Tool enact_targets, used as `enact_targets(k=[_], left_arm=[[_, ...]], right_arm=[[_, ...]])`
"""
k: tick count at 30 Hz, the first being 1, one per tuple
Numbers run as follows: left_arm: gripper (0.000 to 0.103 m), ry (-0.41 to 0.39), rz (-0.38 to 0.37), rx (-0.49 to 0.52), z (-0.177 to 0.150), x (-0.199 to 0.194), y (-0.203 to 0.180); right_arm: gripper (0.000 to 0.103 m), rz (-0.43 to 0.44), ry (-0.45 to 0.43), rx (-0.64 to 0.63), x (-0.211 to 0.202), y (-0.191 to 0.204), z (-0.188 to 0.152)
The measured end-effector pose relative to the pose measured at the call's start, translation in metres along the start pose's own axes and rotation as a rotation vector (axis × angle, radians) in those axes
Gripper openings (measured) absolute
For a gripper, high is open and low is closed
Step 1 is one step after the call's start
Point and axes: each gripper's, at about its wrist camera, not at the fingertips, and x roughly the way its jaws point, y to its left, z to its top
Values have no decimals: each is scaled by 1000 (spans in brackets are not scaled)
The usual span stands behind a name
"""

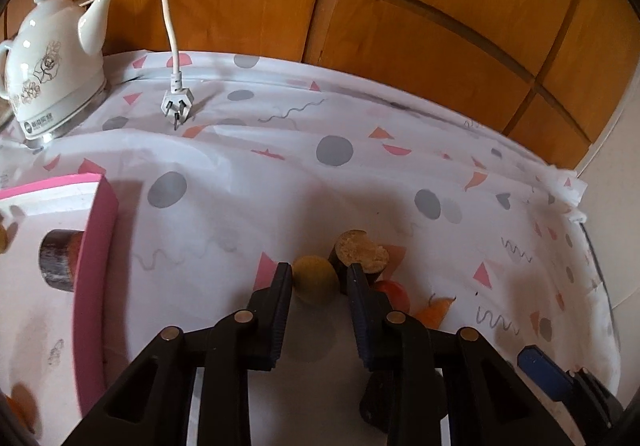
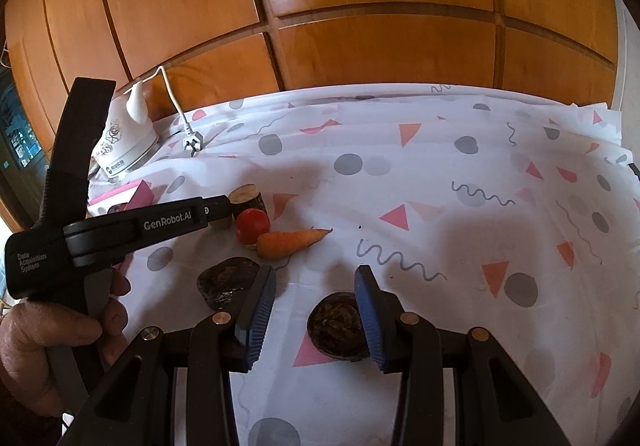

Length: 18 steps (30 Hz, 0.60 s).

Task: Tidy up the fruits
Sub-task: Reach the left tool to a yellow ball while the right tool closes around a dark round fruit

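Wood panelling backs my table, which is draped in a white cloth (image 2: 420, 182) printed with dots and triangles. I take the tomato (image 2: 252, 226) as my landmark. Touching its right side lies a carrot (image 2: 290, 242); just behind it stands a cut cane stub (image 1: 360, 250). Left of the tomato sits a round yellow-green fruit (image 1: 316, 278), and my left gripper (image 1: 318, 274) has its jaws narrowed around it, pads at or nearly at its flanks; I cannot tell whether they press yet. That fruit looks firm, smooth and light, likely to roll, so I would pinch across its widest part. Far left waits a pink tray (image 1: 98, 242). My right gripper (image 2: 316, 282) hovers part open and empty, nearer me than the tomato, with a dark fruit half (image 2: 338, 326) below its right finger.
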Motion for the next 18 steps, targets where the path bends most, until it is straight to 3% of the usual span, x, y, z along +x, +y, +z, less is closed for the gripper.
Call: enact_targets(k=[8, 15, 18], left_arm=[[23, -11, -12, -12, -3, -1, 3], [22, -20, 3, -38, -16, -18, 7], [22, -28, 15, -39, -27, -31, 9]], right_arm=[[41, 28, 28, 38, 0, -12, -5], [42, -1, 32, 29, -4, -15, -12], [48, -22, 35, 8, -4, -14, -15]])
